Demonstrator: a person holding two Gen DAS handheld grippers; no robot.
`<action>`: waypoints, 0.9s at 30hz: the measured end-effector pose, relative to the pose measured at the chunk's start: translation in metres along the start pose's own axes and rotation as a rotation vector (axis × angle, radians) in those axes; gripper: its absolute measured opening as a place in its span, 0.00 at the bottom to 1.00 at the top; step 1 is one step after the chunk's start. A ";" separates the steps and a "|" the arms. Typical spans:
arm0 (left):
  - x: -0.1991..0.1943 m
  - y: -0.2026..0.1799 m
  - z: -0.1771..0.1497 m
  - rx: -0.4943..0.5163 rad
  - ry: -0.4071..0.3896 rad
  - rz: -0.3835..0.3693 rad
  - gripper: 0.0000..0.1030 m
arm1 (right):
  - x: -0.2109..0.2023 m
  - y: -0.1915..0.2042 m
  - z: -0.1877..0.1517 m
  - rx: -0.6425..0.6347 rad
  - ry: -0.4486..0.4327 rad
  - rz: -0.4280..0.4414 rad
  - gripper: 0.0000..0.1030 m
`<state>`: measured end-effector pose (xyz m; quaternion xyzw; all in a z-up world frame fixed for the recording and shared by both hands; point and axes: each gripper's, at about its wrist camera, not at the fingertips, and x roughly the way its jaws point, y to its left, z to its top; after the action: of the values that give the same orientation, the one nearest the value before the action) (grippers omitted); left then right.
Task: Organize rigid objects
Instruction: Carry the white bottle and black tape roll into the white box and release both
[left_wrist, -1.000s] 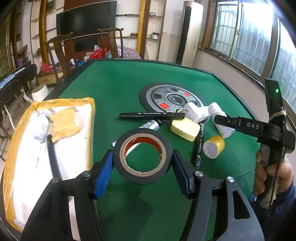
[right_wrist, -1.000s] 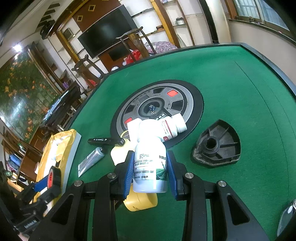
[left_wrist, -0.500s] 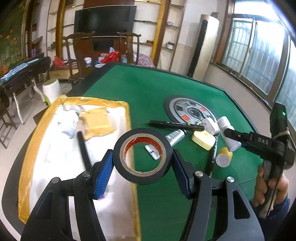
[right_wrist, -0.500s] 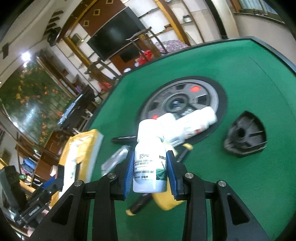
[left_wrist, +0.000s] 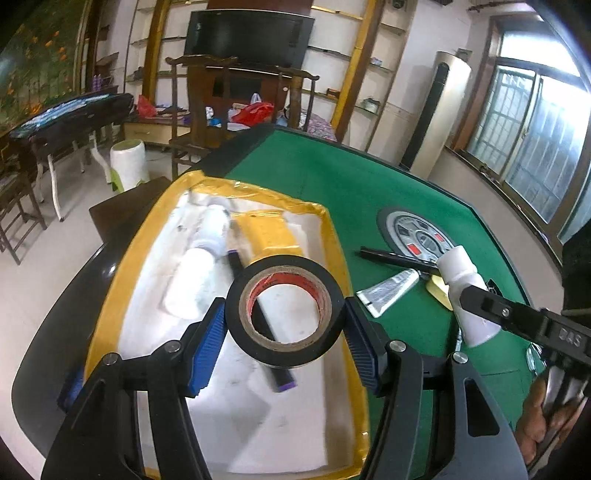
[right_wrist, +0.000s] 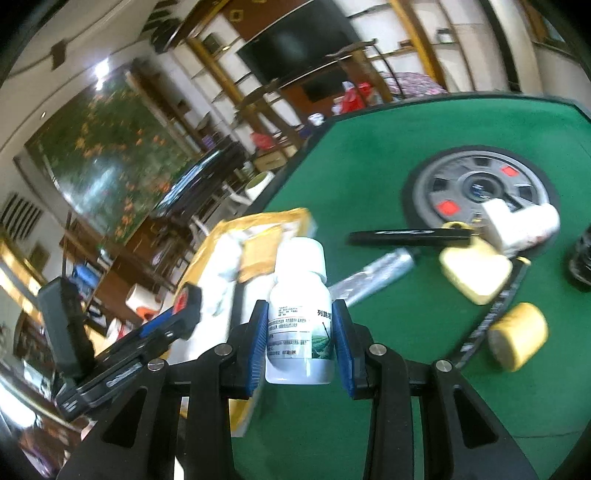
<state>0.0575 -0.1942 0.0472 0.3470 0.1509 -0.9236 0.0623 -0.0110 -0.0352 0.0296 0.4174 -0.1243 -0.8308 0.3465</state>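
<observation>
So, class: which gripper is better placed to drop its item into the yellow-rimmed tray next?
Left. The left gripper holds the black tape roll over the tray; the right gripper holds its white bottle beside it.

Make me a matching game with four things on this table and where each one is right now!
Things:
1. black roll of tape
2. white plastic bottle with a printed label
3. silver squeezed tube
4. black marker with a purple end

Places:
A. lying on the green felt
B. lying inside the yellow-rimmed white tray
C. held by the left gripper
D. held by the right gripper

Pairs: 1-C, 2-D, 3-A, 4-B
</observation>
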 end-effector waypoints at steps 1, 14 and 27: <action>0.000 0.004 -0.001 -0.006 0.000 0.003 0.59 | 0.003 0.005 -0.001 -0.009 0.007 0.005 0.30; 0.004 0.034 -0.012 -0.051 0.020 0.007 0.59 | 0.036 0.043 -0.008 -0.077 0.070 0.025 0.30; 0.008 0.041 -0.016 -0.042 0.053 0.017 0.59 | 0.050 0.060 -0.003 -0.063 0.090 0.048 0.30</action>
<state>0.0701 -0.2278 0.0211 0.3711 0.1689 -0.9101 0.0734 -0.0007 -0.1126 0.0275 0.4401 -0.0924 -0.8061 0.3847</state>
